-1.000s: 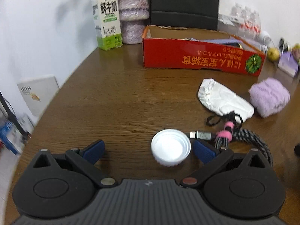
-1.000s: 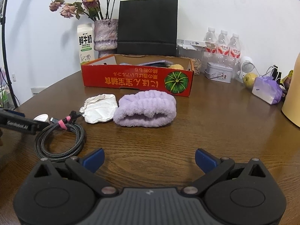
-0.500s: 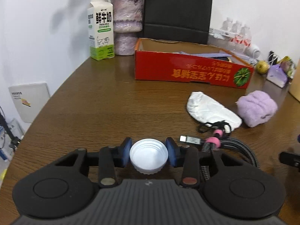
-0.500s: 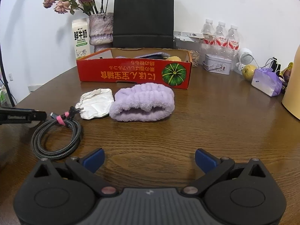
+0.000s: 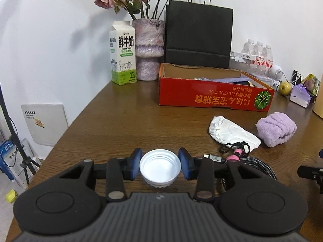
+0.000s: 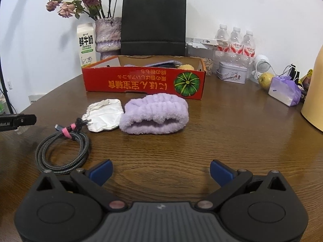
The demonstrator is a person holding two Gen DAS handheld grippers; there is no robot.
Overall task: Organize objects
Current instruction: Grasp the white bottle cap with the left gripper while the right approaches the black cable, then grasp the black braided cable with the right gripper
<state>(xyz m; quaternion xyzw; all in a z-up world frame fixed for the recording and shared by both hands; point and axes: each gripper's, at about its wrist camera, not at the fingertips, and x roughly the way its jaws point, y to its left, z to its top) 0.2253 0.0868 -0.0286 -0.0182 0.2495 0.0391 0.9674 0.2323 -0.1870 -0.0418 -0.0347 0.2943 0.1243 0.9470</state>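
The red box (image 5: 214, 92) stands near the back edge of the table (image 5: 129, 125). The right gripper (image 6: 160, 170) is wide open above the table's front edge, holding nothing. The left gripper (image 5: 160, 166) clamps the white cap (image 5: 160, 167), open side up, near the left edge.

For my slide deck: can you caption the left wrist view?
Left hand-held gripper shut on a white cap, red box ahead on the wooden table.
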